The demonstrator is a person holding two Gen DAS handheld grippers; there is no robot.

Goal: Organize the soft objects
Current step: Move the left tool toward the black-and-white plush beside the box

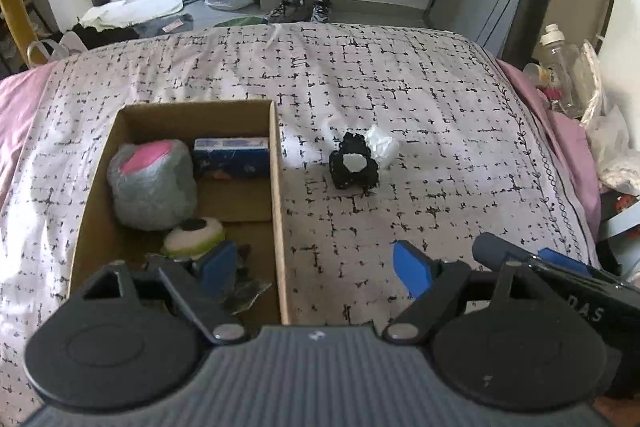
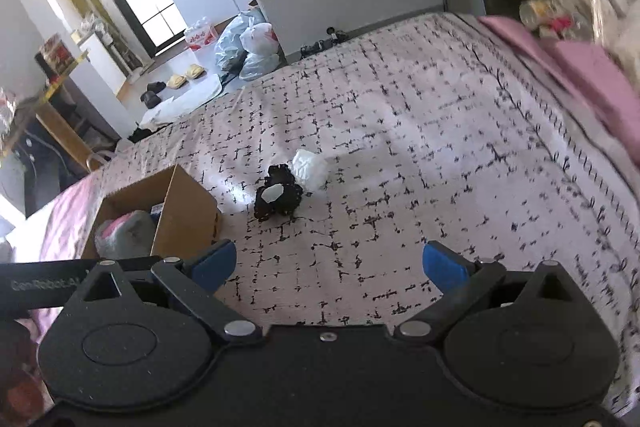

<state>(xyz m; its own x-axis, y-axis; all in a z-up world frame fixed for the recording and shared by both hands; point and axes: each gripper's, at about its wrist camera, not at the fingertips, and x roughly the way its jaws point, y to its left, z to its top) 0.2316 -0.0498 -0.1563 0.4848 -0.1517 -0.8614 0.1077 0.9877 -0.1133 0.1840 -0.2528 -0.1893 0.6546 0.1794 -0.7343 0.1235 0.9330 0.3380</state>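
On the patterned bedspread [image 1: 400, 87] a cardboard box [image 1: 278, 187] is sitting open, holding 4 things: a grey-pink plush [image 1: 152, 183], a blue tissue pack [image 1: 231, 157] at the far wall, a white-green round sponge [image 1: 195, 235] near the front, plus a crumpled dark wrapper [image 1: 244, 291]. Outside, just right of the box, a black scrunchie [image 1: 354, 167] is lying w/ a white plastic wad [image 1: 382, 145] touching it behind. Left gripper [image 1: 316, 267] is hanging released over the box's right wall, nothing between its jaws. Right gripper [image 2: 330, 263] is also spread wide & empty, scrunchie ahead of it.
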